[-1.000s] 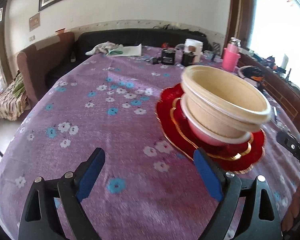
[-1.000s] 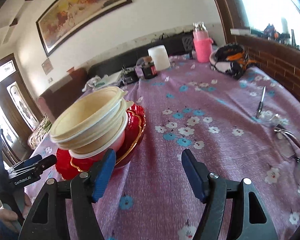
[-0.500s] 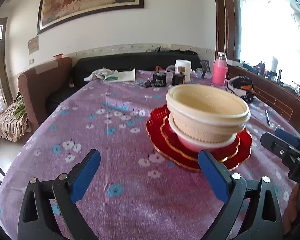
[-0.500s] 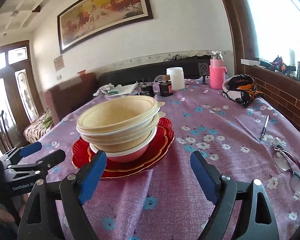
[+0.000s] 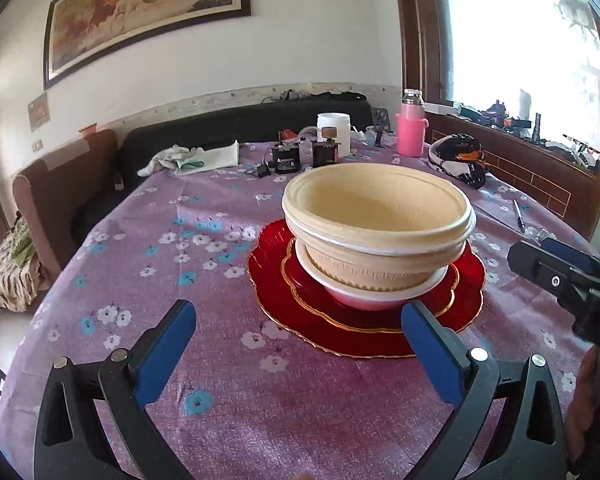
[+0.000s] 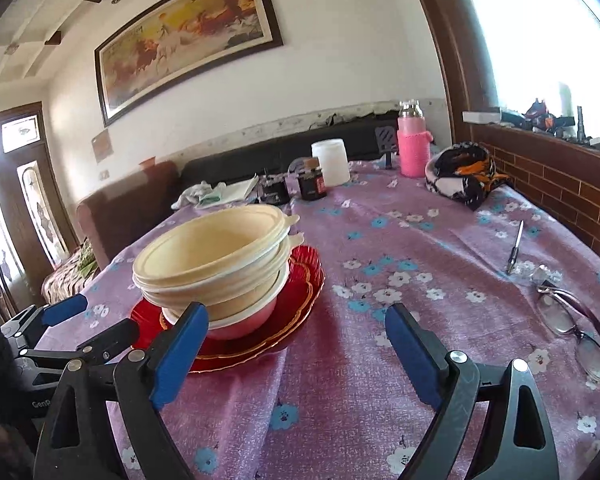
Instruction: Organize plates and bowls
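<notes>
Backed off the stack since a second ago, view levelled. Left view: left gripper (image 5: 296, 354) opening wide, holding nothing; bowls (image 5: 376, 236) nested on red plates (image 5: 332, 328) on table (image 5: 140, 240). Right view: right gripper (image 6: 296, 354) opening, nothing between; bowls (image 6: 216, 256) ahead-left, glasses (image 6: 572, 328) right.

We see bright daylight blowing out the large wood-framed window (image 5: 520, 40); sharp focus centrally, fisheye bending and dark vignetting at corners.
</notes>
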`<state>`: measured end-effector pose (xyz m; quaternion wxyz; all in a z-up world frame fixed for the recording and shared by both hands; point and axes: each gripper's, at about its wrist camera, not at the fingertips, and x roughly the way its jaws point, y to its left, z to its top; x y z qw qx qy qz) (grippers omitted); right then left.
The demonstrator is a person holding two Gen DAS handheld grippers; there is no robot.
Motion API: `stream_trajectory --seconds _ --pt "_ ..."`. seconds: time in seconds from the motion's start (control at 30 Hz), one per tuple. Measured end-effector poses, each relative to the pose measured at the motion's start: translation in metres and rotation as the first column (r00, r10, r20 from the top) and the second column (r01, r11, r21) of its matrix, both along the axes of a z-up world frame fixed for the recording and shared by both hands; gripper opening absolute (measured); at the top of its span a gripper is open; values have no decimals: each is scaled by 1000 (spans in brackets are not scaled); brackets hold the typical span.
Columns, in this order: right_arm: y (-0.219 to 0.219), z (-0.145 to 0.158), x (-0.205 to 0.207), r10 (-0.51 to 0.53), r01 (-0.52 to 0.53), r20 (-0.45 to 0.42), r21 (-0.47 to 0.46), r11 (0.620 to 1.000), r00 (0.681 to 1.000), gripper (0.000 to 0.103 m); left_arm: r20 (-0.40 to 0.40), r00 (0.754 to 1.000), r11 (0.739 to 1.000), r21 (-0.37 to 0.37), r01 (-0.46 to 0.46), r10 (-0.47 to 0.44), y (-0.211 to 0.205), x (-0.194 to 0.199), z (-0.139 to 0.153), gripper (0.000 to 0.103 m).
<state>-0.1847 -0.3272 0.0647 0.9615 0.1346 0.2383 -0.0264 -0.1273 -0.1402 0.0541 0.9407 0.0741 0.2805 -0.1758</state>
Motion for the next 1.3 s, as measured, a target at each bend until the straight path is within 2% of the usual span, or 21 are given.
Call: stream_trajectory --seconds 0.17,0.37,0.5,0.7,0.9,1.3 --pt "-7 -3 0 -22 22 -7 34 999 1000 93 -62 998 1000 -13 -25 24 3 10 -2 103" --pt "-8 -3 2 -28 29 -19 33 999 999 93 -1 995 993 58 -98 99 -1 4 -1 103" --pt "-8 -3 2 -27 27 -19 34 999 999 93 -16 996 990 108 -87 89 -5 6 -2 103" --pt "-9 -3 1 -35 35 -17 37 999 999 93 -51 993 986 129 -102 110 -2 12 -4 103" --pt "-13 -4 2 -48 50 -31 53 997 998 95 -35 993 982 157 -105 112 -6 9 -5 103" --pt "-14 -3 0 -56 57 -26 59 997 998 95 -51 993 982 160 -102 111 -6 12 -6 103"
